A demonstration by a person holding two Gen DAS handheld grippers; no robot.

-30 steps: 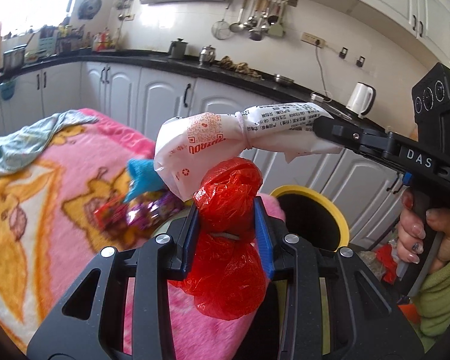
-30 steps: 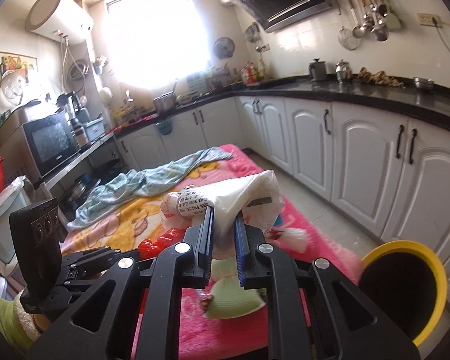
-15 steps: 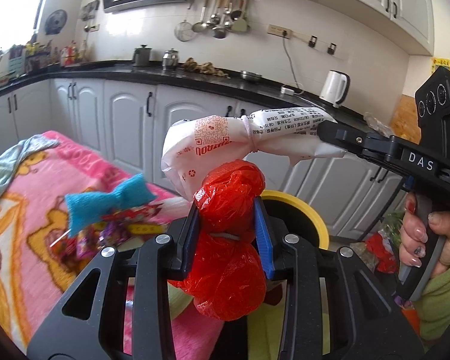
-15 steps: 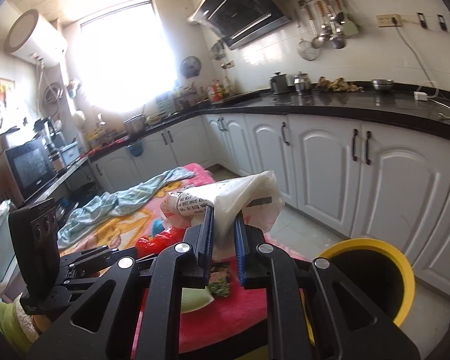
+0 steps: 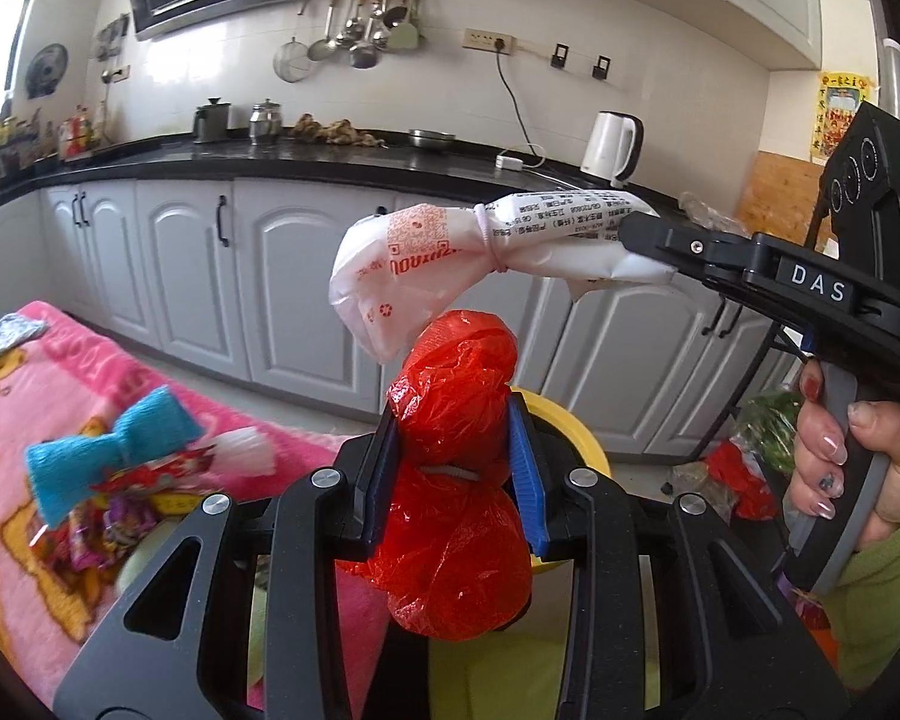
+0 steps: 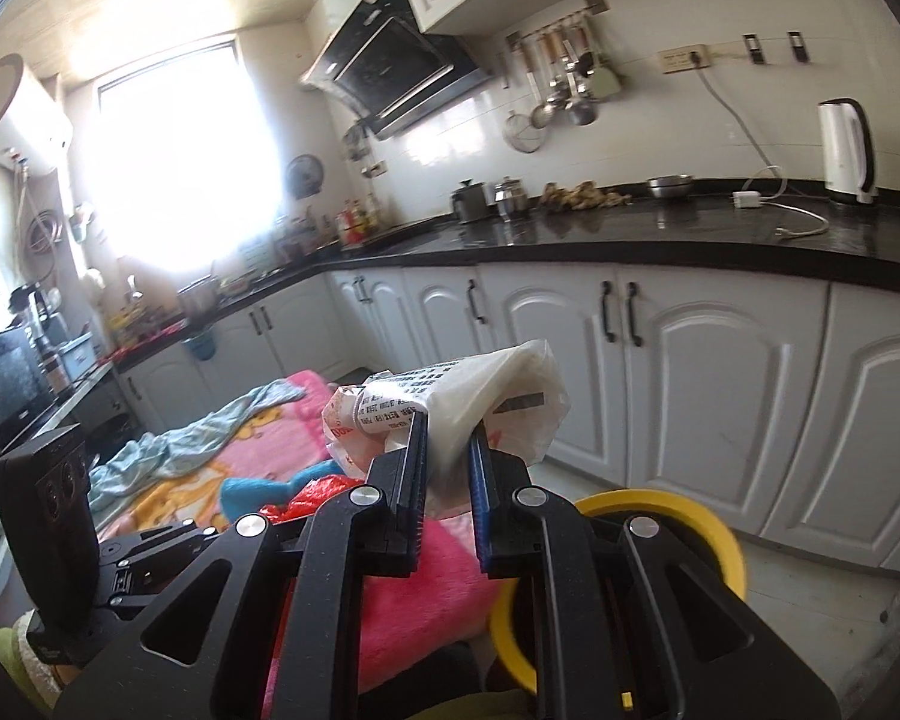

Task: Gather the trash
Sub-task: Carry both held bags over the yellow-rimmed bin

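My left gripper [image 5: 453, 420] is shut on a tied red plastic bag [image 5: 456, 480], held in the air. My right gripper [image 6: 447, 438] is shut on a tied white plastic bag with red print [image 6: 486, 396]; it also shows in the left wrist view [image 5: 450, 258], just above the red bag. A yellow-rimmed trash bin [image 6: 660, 510] stands on the floor below and ahead of both grippers; its rim shows behind the red bag in the left wrist view [image 5: 570, 426]. The right gripper body [image 5: 750, 282] enters from the right.
A pink blanket-covered table [image 5: 60, 390] lies to the left with a blue bow [image 5: 108, 444], snack wrappers [image 5: 120, 516] and a light-blue cloth [image 6: 210, 438]. White cabinets [image 6: 690, 384] and a black countertop [image 6: 690, 240] run behind. More bags lie on the floor at right [image 5: 744, 468].
Both grippers, each still holding its bag, have swung right, away from the table and toward the yellow bin. The table has slid to the left of both views.
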